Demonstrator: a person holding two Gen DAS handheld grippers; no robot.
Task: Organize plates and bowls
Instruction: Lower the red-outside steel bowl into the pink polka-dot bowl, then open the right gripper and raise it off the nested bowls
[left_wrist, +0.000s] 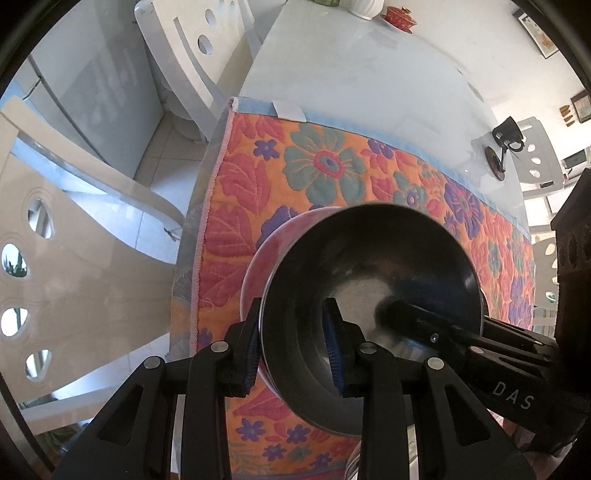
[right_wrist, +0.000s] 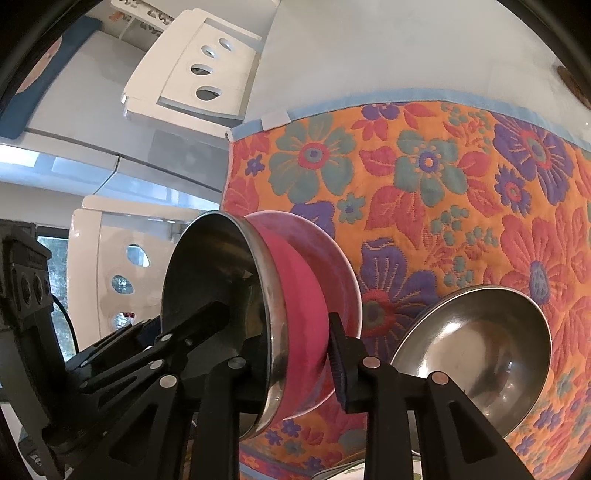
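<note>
A dark steel bowl (left_wrist: 373, 291) sits nested against a pink bowl (left_wrist: 266, 258), both tilted above the floral cloth (left_wrist: 325, 166). My left gripper (left_wrist: 295, 347) is shut on the steel bowl's rim, one finger inside, one outside. In the right wrist view my right gripper (right_wrist: 295, 358) is shut across the steel bowl (right_wrist: 218, 280) and pink bowl (right_wrist: 306, 280) together. The right gripper also shows in the left wrist view (left_wrist: 498, 354), reaching into the bowl. A second steel bowl (right_wrist: 476, 354) lies on the cloth to the right.
The cloth covers the near part of a pale table (left_wrist: 362, 70). A white vase (left_wrist: 365, 7) and a red lidded cup (left_wrist: 400, 14) stand at the far end. A dark stand (left_wrist: 506, 144) sits at right. White chairs (left_wrist: 184, 55) flank the left side.
</note>
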